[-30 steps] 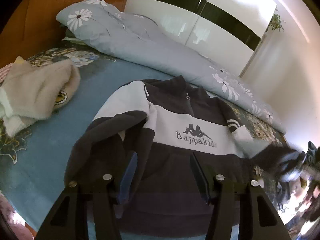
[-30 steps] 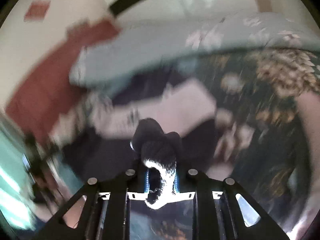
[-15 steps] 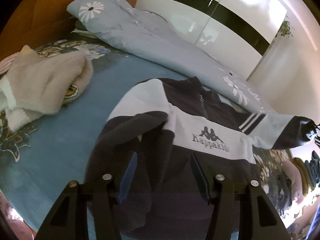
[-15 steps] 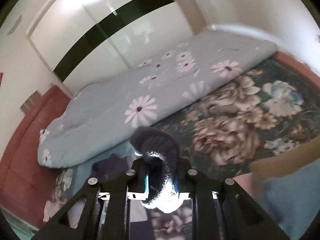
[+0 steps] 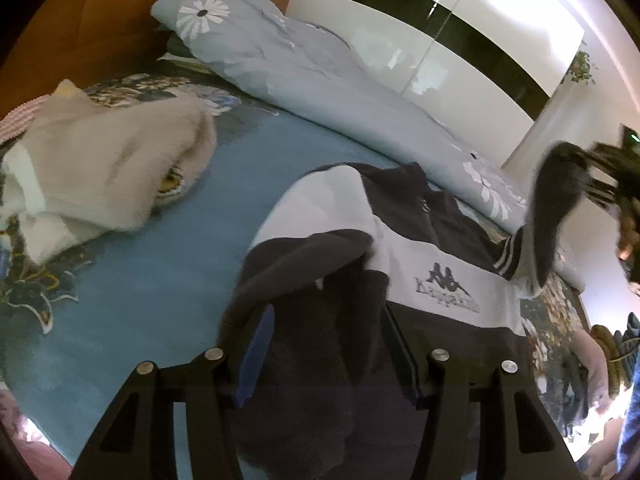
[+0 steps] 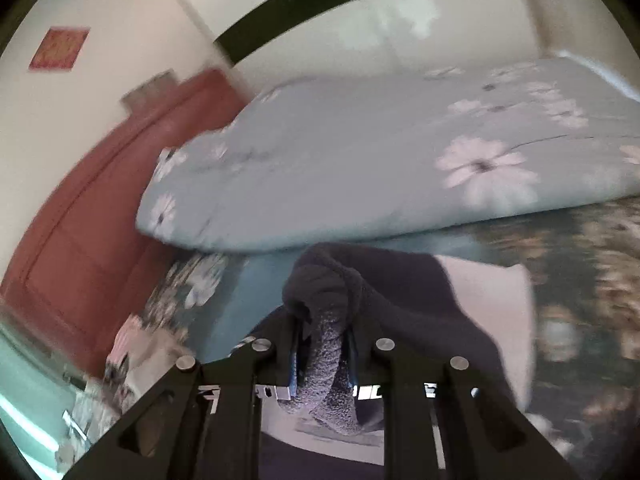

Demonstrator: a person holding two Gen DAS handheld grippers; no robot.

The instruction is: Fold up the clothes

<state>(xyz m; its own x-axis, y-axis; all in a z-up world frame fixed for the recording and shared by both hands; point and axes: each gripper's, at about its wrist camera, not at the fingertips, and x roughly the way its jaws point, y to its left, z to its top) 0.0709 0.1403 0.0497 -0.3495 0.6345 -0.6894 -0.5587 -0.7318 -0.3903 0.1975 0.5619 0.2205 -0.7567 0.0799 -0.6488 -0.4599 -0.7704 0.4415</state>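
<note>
Bed (image 5: 152,280): sweatshirt (image 5: 440,280) sleeve (image 6: 332,320) in R gripper (image 6: 322,344) jaws.

The sweatshirt's (image 5: 420,240) hem runs off the bottom edge in the left view, behind the left gripper (image 5: 326,354). Its lifted sleeve (image 5: 556,200) smears with motion; the right gripper (image 6: 322,354) holding it is a dark blur there. The right view's bedspread (image 6: 592,280) is blurred. The beige garment (image 5: 104,168) is cut at the left edge.

Wooden headboard (image 5: 80,40), glossy white wardrobe (image 5: 440,40), floral duvet (image 6: 360,168)
</note>
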